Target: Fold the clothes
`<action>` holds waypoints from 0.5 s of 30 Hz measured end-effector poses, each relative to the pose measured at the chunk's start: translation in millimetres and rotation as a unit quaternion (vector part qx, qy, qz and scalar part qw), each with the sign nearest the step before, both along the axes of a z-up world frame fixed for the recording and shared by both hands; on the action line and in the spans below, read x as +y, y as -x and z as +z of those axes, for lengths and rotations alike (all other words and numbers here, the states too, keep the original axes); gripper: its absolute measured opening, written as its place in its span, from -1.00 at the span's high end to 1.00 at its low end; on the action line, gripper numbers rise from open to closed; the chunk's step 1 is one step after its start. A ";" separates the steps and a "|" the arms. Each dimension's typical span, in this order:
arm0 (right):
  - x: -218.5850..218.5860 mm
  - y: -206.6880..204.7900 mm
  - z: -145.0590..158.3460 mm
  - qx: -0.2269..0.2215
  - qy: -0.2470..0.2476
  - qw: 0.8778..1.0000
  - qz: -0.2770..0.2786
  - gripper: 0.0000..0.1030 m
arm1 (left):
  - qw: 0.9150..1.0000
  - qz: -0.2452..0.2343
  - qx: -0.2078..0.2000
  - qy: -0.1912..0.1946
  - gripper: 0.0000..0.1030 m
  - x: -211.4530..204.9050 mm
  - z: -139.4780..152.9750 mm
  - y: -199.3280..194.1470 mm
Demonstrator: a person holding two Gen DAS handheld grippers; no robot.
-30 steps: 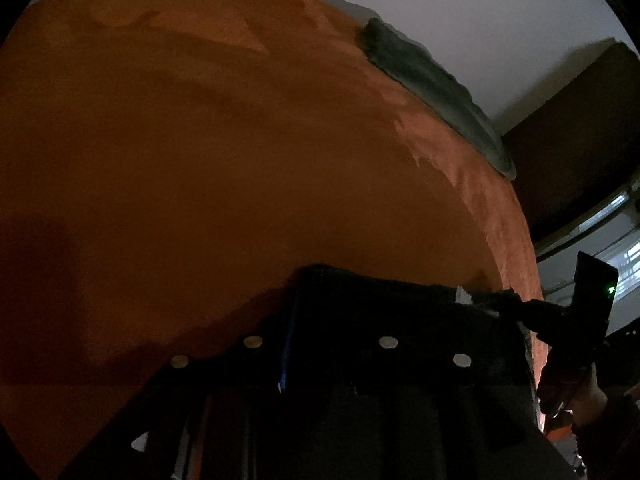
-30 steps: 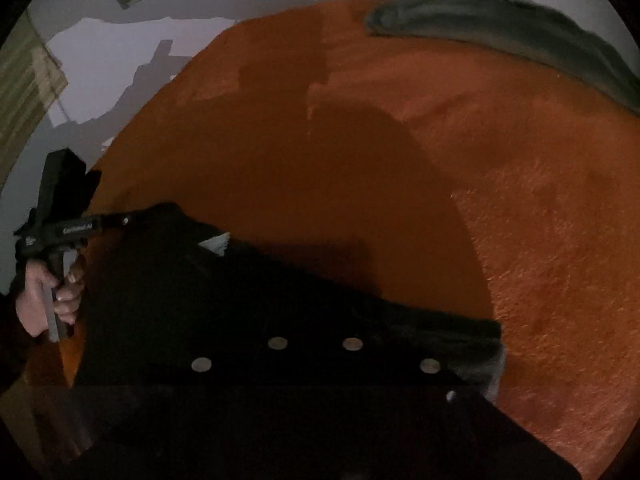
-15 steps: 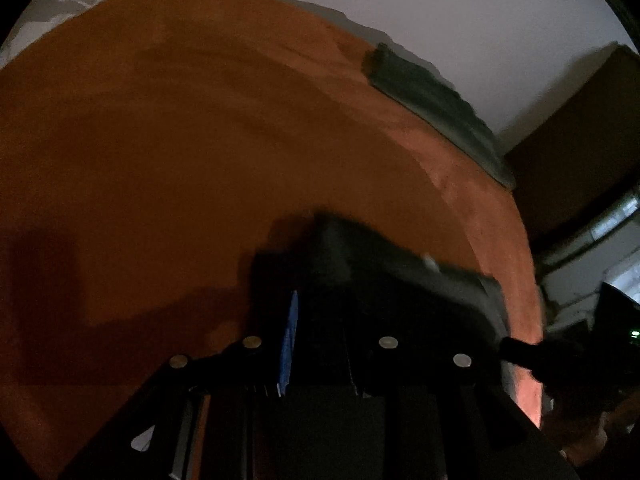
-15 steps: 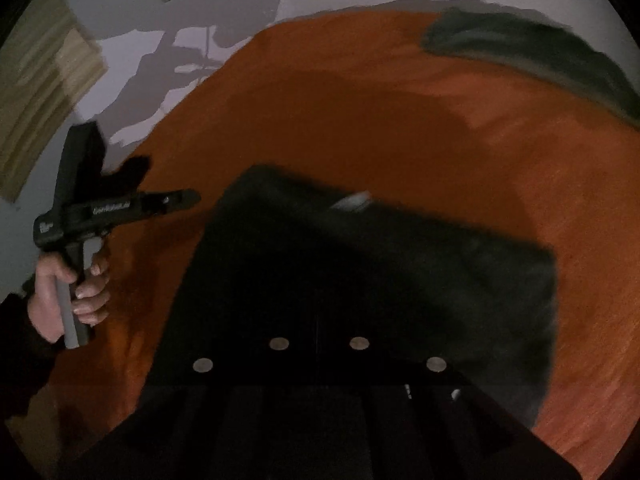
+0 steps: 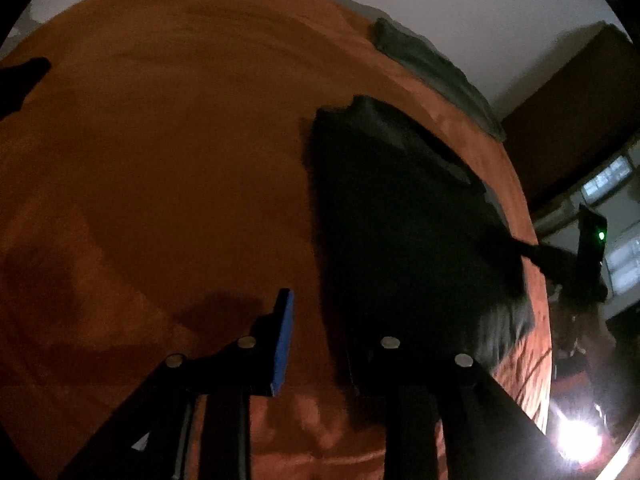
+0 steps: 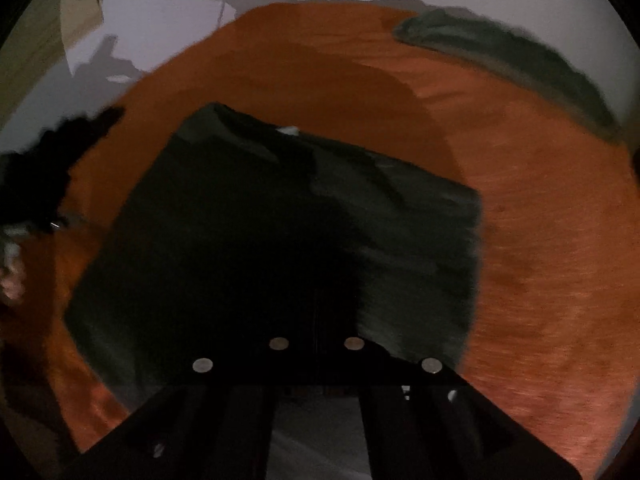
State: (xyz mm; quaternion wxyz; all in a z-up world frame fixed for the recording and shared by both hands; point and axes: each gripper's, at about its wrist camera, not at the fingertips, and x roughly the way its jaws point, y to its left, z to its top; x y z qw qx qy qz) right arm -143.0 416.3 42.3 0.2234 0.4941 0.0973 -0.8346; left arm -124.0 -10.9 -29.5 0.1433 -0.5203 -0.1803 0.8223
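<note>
A black garment (image 5: 400,220) lies folded flat on an orange blanket (image 5: 180,160). My left gripper (image 5: 320,320) hangs over the blanket just left of the garment's edge. Its jaws are opening, its blue pad (image 5: 284,340) is bare, and only blanket shows between them. In the right wrist view the garment (image 6: 280,220) fills the middle. My right gripper (image 6: 316,332) is at its near edge with the fingers together on the cloth and the jaws just starting to open. From the left view the right gripper (image 5: 520,246) meets the garment's right edge. The left gripper (image 6: 80,132) is blurred.
A grey-green folded cloth (image 5: 432,68) lies along the blanket's far edge, also in the right wrist view (image 6: 520,52). Dark brown furniture (image 5: 568,100) and a window (image 5: 616,240) stand to the right. A white wall rises behind. A hand (image 6: 12,280) shows at the left edge.
Both grippers carried the garment's edge forward over itself, and it now lies flat and folded. The left gripper let go, opened and moved off to the left.
</note>
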 end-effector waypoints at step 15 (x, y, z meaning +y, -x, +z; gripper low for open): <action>147.9 -10.6 -25.2 -0.119 0.206 0.955 -0.176 -0.05 | 0.992 -0.037 -0.063 -0.100 -0.26 24.6 -25.2 37.5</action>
